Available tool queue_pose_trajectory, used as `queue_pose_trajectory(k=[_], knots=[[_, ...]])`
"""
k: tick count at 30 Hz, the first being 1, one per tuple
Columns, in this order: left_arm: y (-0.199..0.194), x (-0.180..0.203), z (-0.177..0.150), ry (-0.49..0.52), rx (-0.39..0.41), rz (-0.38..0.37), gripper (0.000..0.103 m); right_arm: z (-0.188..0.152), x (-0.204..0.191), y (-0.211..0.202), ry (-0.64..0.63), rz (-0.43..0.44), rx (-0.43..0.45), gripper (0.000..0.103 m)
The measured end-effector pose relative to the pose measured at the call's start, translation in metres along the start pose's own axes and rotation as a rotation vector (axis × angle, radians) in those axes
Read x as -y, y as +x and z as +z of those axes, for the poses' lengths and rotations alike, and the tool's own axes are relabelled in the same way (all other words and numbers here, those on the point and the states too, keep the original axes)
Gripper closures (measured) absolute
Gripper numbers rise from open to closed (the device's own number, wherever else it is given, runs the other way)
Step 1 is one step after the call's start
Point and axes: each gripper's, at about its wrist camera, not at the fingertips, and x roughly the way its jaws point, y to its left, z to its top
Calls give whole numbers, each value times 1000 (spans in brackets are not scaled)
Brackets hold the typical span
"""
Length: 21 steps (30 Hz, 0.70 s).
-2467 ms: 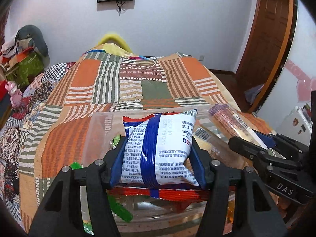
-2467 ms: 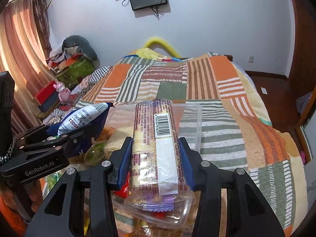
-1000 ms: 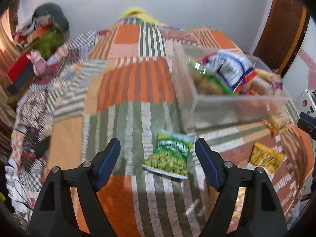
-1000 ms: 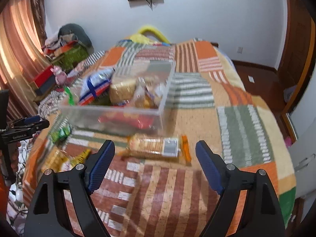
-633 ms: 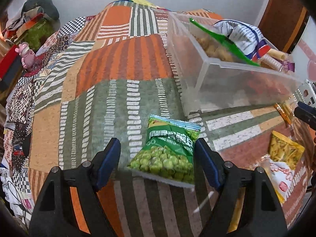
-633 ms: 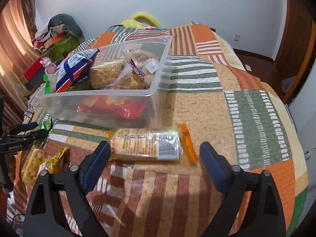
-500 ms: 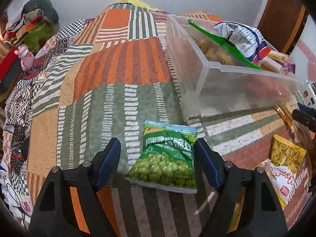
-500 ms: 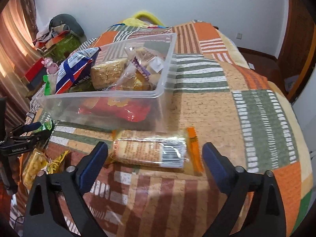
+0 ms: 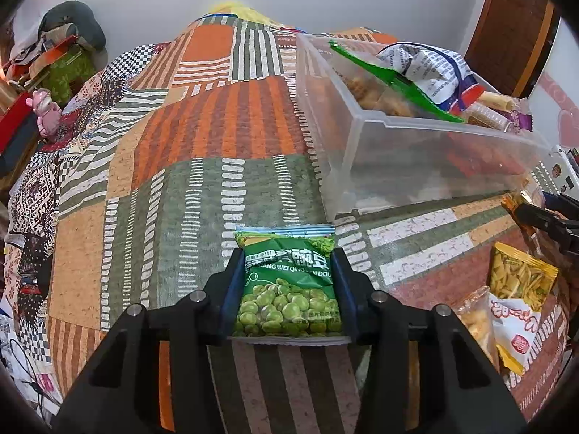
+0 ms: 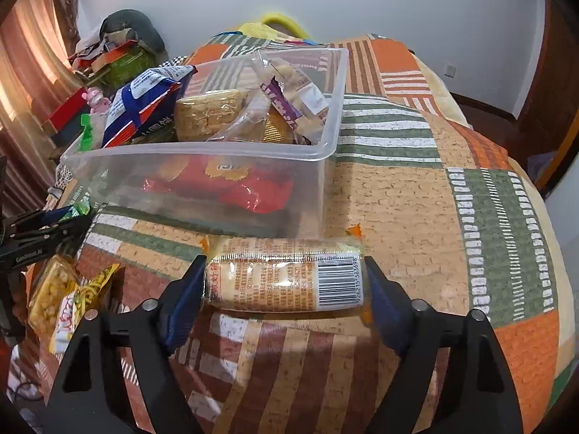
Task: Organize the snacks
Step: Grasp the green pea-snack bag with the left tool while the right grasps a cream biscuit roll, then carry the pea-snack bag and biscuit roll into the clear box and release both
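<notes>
On the patchwork bedspread (image 9: 224, 133) stands a clear plastic bin (image 10: 202, 177), holding a red bag, a blue-and-white bag (image 10: 144, 101), biscuit packs and others hard to make out through its wall. The left gripper (image 9: 287, 289) is closed narrow on the green pea packet (image 9: 287, 289), near the bin's left corner. The right gripper (image 10: 286, 282) holds the biscuit roll (image 10: 286, 282) crosswise by its two ends, just before the bin. Yellow snack bags (image 9: 517, 285) lie between the grippers, partly cut off.
</notes>
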Motion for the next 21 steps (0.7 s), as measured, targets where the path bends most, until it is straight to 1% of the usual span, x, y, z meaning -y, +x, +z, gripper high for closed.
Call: queue_pose_trajectory(k=[5,12,18,21], knots=[[-19,7,-1,9,30,4,58,-5,4,-11,13,10,14,25],[-59,15,8,5,116,14,58,-3,9,-32,18,2,59,25],[-81,24,26,13,191,19,58,10,10,-56,24,10,139,25],[-87,27,39,7,219,6,58,18,6,-65,19,17,181,25]])
